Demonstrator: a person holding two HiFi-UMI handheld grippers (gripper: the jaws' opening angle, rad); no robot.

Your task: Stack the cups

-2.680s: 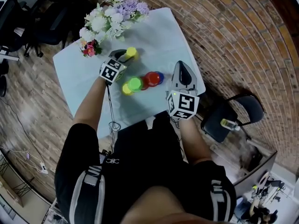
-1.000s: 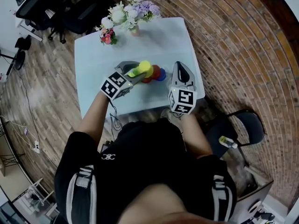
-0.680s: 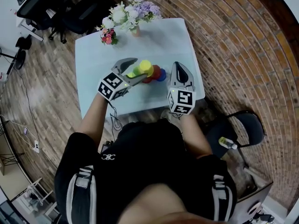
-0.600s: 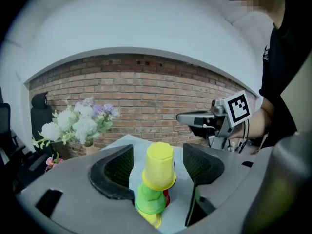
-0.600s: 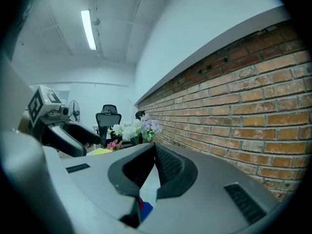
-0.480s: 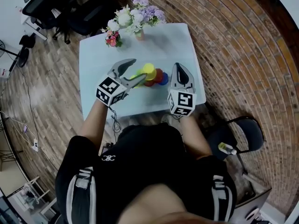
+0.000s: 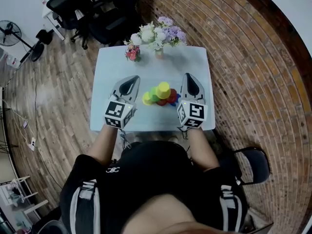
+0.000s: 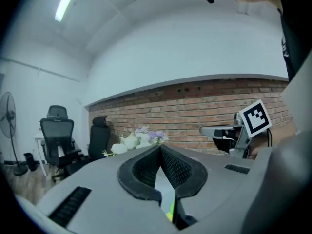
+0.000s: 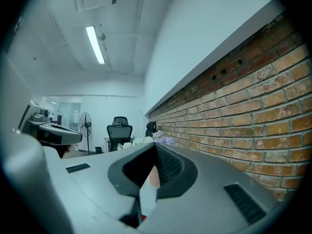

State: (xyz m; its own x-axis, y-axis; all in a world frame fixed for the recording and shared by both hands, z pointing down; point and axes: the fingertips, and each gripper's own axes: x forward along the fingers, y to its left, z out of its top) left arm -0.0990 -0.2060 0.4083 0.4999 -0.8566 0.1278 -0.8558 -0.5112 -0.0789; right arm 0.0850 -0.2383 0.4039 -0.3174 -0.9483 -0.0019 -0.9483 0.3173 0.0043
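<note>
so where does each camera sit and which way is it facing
Head view: on the person's head, looking steeply down at the table and cups; shows forearms, torso, left gripper and right gripper.
Left gripper view: rides on the left gripper, looking level along its shut jaws toward the brick wall; the right gripper shows at right.
Right gripper view: rides on the right gripper, looking along its shut jaws beside the wall toward an office chair.
Shared: the flowers appear in all three.
</note>
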